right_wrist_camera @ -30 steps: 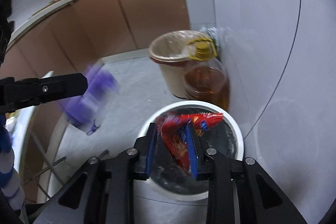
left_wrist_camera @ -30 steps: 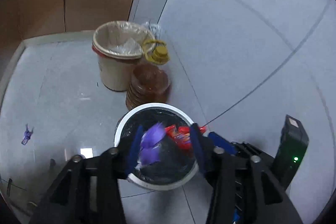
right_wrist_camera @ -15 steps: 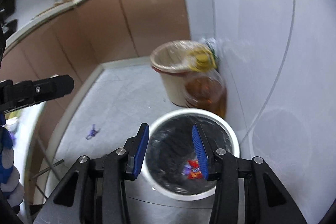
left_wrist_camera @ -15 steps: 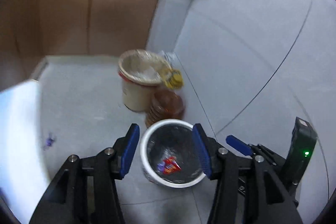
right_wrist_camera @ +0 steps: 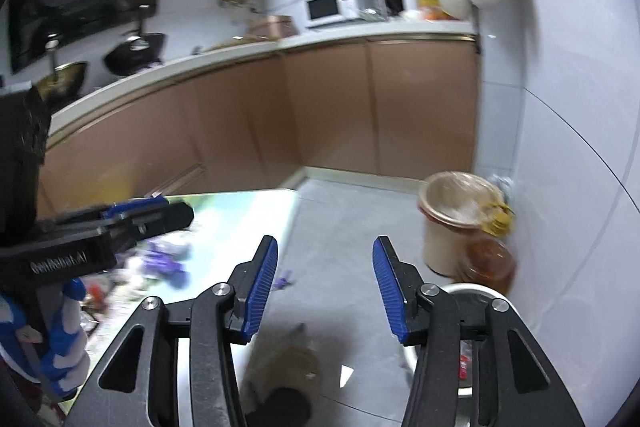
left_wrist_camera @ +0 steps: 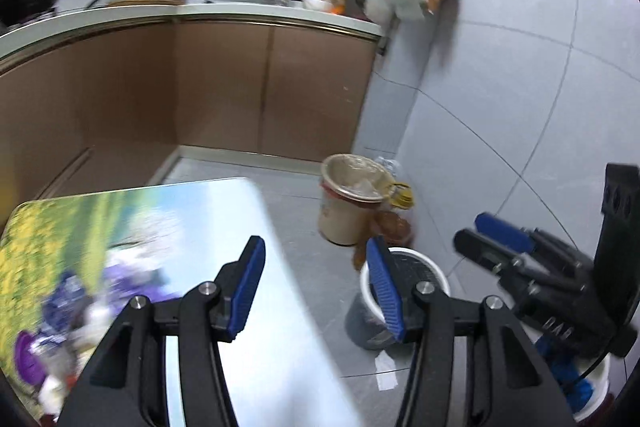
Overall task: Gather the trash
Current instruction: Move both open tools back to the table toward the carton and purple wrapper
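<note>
The white-rimmed bin (left_wrist_camera: 426, 261) with a black liner stands on the floor, low and to the right in both views. A red wrapper (right_wrist_camera: 464, 363) lies inside it. My left gripper (left_wrist_camera: 316, 267) is open and holds nothing, over the table's edge. My right gripper (right_wrist_camera: 324, 259) has its jaws opening with nothing between them, above the floor left of the bin (right_wrist_camera: 480, 291). Blurred purple wrappers (left_wrist_camera: 132, 267) lie on the table (left_wrist_camera: 224, 211) among other litter. The purple wrappers (right_wrist_camera: 168, 261) also show under the left gripper (right_wrist_camera: 176, 211). The right gripper (left_wrist_camera: 476, 231) shows at the right.
A beige lined bucket (right_wrist_camera: 448, 227) and an amber oil jug (right_wrist_camera: 488, 259) stand against the tiled wall behind the bin. A purple scrap (right_wrist_camera: 284, 277) lies on the floor. A brownish dark lump (right_wrist_camera: 280, 367) lies below my right gripper. Brown cabinets (left_wrist_camera: 260, 87) line the back.
The purple and red wrappers left the jaws and landed in the bin. Both grippers then rose and swung left, away from the bin toward the table. The right jaws widened.
</note>
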`<move>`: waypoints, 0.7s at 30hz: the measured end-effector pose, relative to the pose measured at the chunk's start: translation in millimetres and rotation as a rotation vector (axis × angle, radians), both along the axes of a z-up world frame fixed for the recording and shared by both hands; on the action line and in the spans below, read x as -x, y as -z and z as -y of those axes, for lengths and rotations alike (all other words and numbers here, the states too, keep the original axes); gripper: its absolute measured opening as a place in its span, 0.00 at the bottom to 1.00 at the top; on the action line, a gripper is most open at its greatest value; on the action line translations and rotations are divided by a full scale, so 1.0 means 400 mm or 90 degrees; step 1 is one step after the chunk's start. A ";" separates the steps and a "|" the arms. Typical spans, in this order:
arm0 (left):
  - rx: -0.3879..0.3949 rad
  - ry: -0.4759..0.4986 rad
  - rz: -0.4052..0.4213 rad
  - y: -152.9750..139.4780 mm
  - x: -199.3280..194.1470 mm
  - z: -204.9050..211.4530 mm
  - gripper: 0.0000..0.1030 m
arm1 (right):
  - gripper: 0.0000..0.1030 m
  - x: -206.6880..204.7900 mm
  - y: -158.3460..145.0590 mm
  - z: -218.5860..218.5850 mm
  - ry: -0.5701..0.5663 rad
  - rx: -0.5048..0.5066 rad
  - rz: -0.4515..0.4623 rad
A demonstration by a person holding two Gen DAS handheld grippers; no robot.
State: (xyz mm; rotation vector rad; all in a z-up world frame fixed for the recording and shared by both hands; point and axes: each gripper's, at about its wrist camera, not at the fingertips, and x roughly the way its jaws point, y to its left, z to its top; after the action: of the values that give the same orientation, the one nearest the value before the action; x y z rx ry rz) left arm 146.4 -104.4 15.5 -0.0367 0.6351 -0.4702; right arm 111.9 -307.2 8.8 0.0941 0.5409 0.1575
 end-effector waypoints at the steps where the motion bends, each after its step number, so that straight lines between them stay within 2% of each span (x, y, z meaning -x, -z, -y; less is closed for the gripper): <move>1: -0.002 -0.012 0.002 -0.004 0.012 -0.035 0.52 | 0.49 0.001 -0.007 -0.022 -0.011 0.001 0.001; 7: -0.019 -0.088 -0.010 0.016 0.034 -0.266 0.56 | 0.50 0.003 -0.014 -0.161 -0.088 0.000 -0.003; 15: -0.044 -0.152 -0.111 0.112 -0.035 -0.536 0.57 | 0.53 -0.051 0.055 -0.325 -0.184 0.008 -0.050; 17: -0.050 -0.167 -0.136 0.141 -0.062 -0.578 0.57 | 0.54 -0.078 0.074 -0.357 -0.202 0.013 -0.063; 21: -0.084 -0.149 -0.164 0.192 -0.100 -0.597 0.57 | 0.55 -0.159 0.144 -0.426 -0.240 0.024 -0.104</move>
State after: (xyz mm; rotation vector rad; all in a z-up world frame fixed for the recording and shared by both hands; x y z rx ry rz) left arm 186.3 134.2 -61.4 -0.0463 0.9024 -0.1968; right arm 175.4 -136.7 -49.0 -0.0332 0.7215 0.5104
